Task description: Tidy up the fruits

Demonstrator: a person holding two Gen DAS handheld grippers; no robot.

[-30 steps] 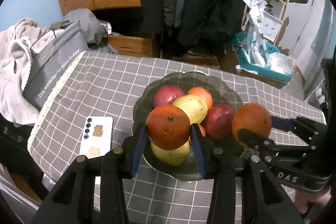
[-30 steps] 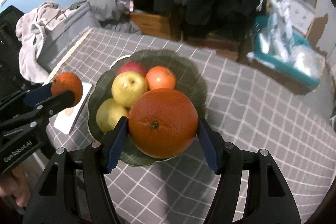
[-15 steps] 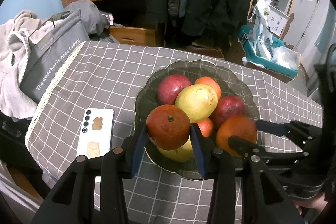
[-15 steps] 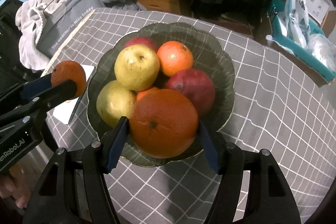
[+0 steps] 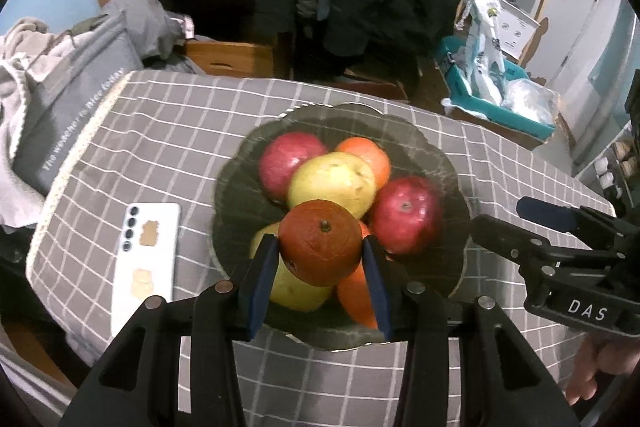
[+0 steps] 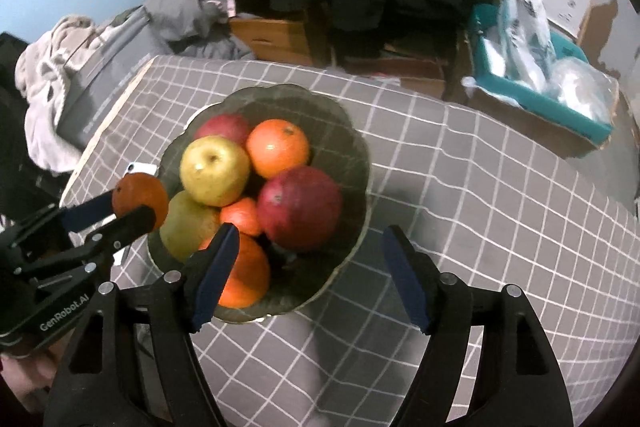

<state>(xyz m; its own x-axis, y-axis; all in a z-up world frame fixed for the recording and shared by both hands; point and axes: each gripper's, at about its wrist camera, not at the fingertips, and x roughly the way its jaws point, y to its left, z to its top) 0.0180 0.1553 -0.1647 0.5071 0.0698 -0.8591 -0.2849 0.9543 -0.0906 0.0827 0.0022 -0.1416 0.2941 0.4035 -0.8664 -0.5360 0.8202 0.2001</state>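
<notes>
Left gripper (image 5: pixel 322 267) is clamped on a dark orange (image 5: pixel 320 242), both blue pads pressed on its sides, holding it just above the near side of the bowl (image 5: pixel 436 147). In the right wrist view the same orange (image 6: pixel 139 198) shows at the left rim of the bowl (image 6: pixel 352 147), pinched between the left gripper's (image 6: pixel 132 207) pads.

Right gripper (image 6: pixel 310 277) has its jaws apart; they have just been opening, and nothing is between them now. The big orange (image 6: pixel 244 273) lies in the bowl at its near edge, just beside the left pad; whether the pad touches it is hard to tell. In the left wrist view the right gripper (image 5: pixel 508 215) sits at the bowl's right rim with nothing between its pads.

Bowl is dark glass with a wavy rim, on a grey checked tablecloth (image 5: pixel 168 131). In it: two red apples (image 6: pixel 298 206), a yellow apple (image 6: pixel 214 171), a pear (image 6: pixel 186 223), an orange (image 6: pixel 277 148) at the back, a small orange (image 6: pixel 242 215) in the middle.

White phone (image 5: pixel 146 263) lies on the cloth left of the bowl, apart from it.
</notes>
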